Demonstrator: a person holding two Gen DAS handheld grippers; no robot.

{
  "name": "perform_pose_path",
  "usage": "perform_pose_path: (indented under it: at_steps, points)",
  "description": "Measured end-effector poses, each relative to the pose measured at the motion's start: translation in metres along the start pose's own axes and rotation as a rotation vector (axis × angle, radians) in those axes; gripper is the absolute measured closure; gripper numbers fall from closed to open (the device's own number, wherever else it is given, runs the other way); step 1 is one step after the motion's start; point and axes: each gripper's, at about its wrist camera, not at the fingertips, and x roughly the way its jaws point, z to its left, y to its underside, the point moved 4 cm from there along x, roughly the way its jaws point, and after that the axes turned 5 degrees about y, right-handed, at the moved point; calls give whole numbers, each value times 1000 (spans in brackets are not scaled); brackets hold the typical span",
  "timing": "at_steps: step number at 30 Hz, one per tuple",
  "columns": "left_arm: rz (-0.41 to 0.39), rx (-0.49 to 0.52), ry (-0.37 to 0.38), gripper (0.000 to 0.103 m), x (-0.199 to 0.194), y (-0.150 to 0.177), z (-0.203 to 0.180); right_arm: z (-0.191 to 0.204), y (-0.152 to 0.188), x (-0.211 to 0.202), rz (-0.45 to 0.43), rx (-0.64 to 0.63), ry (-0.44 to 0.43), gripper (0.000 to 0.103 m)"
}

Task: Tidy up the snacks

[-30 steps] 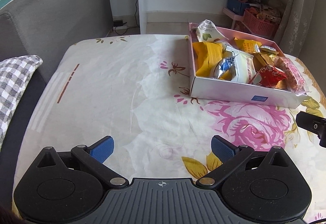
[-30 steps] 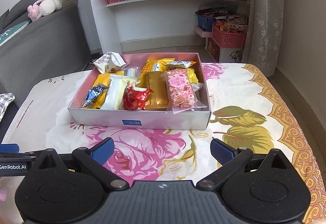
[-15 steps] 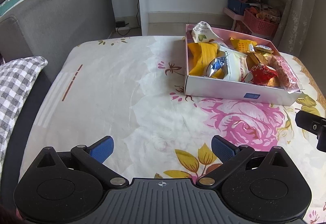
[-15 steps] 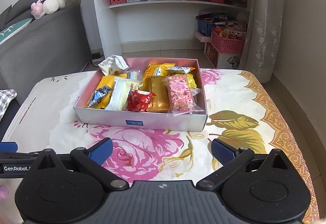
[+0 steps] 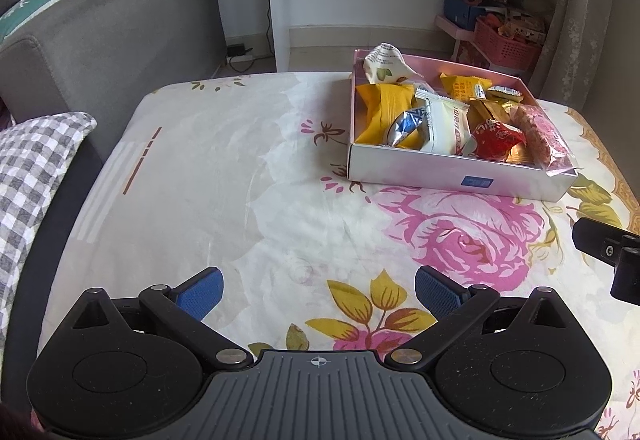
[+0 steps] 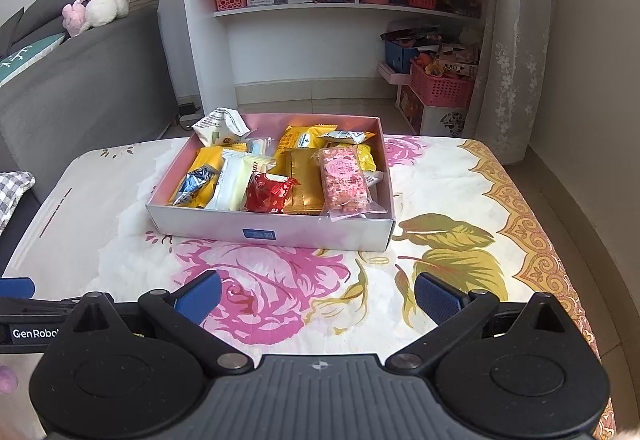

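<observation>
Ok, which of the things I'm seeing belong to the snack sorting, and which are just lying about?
Part of the job:
- shallow pink cardboard box
- red crinkled snack packet
- pink speckled bar in clear wrap
- long white wrapped bar
- left tool and right tool, both open and empty

Just lying about:
- pink and white plush toy
- grey checked cushion
- coral plastic basket

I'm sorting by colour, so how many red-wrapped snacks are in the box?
1. The red snack lies near the front wall of the pink box, between the white packet and the gold packet. Others may be buried underneath.
</observation>
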Motion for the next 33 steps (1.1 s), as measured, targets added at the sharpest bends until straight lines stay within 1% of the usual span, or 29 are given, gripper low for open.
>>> perform_pose_path:
  at_steps: [5, 10, 23, 33]
  points:
    - [-5, 10, -12, 0, 1, 2, -1, -1, 0, -1, -2, 0, 15, 7]
    - [-2, 5, -23, 0, 2, 4, -2, -1, 0, -4, -6, -4, 6, 7]
    - [4, 22, -12, 0, 3, 8, -12, 2, 3, -3, 8, -11, -4, 7]
    - [-1, 26, -6, 0, 0, 8, -10, 0, 3, -1, 9, -9, 3, 7]
